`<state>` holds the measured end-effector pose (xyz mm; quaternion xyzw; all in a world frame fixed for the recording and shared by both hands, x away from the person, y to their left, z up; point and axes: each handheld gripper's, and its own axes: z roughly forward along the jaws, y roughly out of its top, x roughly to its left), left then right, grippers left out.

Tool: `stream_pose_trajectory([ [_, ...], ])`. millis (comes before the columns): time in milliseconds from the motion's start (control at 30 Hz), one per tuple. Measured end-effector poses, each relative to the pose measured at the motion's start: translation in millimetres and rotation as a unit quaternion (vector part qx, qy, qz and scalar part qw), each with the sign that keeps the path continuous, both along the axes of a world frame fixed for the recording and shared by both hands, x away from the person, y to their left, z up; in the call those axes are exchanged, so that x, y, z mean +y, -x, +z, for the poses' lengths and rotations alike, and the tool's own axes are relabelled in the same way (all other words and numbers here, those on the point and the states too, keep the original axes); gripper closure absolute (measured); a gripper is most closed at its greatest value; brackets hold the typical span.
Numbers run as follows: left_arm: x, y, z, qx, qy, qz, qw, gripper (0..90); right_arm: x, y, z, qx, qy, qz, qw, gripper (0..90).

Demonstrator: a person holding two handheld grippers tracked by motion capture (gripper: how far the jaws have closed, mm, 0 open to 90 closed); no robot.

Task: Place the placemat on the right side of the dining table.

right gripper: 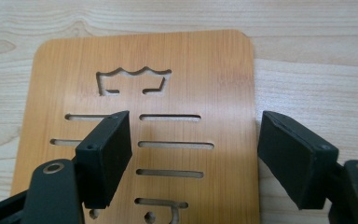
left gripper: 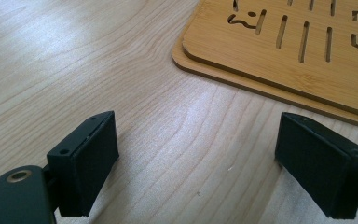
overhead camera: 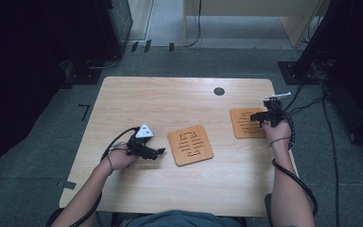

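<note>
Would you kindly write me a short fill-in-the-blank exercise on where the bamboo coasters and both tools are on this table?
1. The left tool has its jaws ____, with nothing between them.
2. In the left gripper view, the middle coasters form a stack of ____.
3. The right tool hovers over the ____ coaster.
4. The cut-out above that coaster's slots is shaped like a ____.

Missing words: open; two; right-hand; crown

Two slotted bamboo mats [overhead camera: 190,145] [overhead camera: 244,124] lie flat, apart

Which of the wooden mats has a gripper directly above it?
The right mat, near the table's right edge: the right gripper hangs over it, jaws open. The middle mat lies uncovered beside the left gripper.
</note>
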<state>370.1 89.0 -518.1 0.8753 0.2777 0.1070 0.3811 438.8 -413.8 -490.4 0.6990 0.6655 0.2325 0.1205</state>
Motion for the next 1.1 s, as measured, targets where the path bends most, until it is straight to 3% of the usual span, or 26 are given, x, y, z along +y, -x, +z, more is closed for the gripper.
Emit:
stream_pose_trajectory([
  [133,-0.3,0.2,0.0,-0.001,-0.001,0.0,1.0,12.3,0.4,2.9,4.8,-0.005,-0.002,0.011,0.9999,20.6],
  [1100,-0.1,-0.4,0.1,0.0,-0.001,-0.001,1.0,12.3,40.8,9.5,2.8,-0.003,-0.001,0.085,0.9964,20.5],
])
